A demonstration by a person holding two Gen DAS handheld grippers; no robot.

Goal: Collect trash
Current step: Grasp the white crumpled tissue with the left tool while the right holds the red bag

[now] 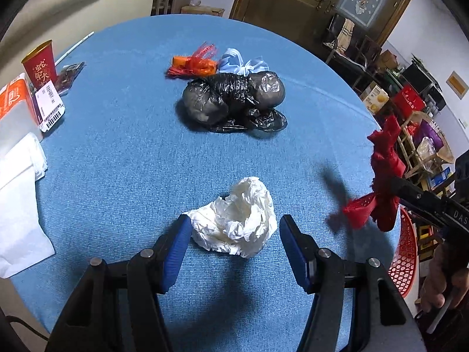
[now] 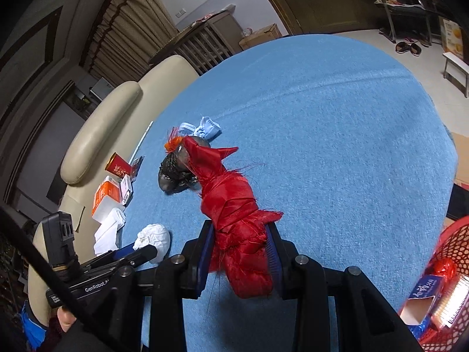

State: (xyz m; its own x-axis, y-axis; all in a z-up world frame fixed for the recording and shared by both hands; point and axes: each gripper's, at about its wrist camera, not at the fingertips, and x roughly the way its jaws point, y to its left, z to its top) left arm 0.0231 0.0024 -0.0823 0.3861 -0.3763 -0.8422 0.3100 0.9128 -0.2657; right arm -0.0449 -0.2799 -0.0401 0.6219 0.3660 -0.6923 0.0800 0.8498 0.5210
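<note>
A crumpled white tissue (image 1: 237, 223) lies on the blue tablecloth (image 1: 123, 152). My left gripper (image 1: 233, 236) stands open around it, one blue pad on each side, neither pressing. My right gripper (image 2: 240, 234) is shut on a red cloth bundle (image 2: 234, 205) and holds it above the table. In the left wrist view the red cloth bundle (image 1: 384, 161) hangs at the right edge of the table. Farther back lie a black plastic bag (image 1: 234, 96), a light blue face mask (image 1: 240, 61) and an orange-red wrapper (image 1: 193, 64). The right wrist view shows the tissue (image 2: 154, 239) by the left gripper (image 2: 137, 253).
A red mesh basket (image 2: 448, 243) sits off the table's right side, holding a blue carton and red wrappers. At the table's left edge stand a red paper cup (image 1: 41, 64), an orange-white box (image 1: 14, 99), a white bag (image 1: 17, 205) and a straw (image 1: 73, 48). A cream sofa (image 2: 96, 135) lies beyond.
</note>
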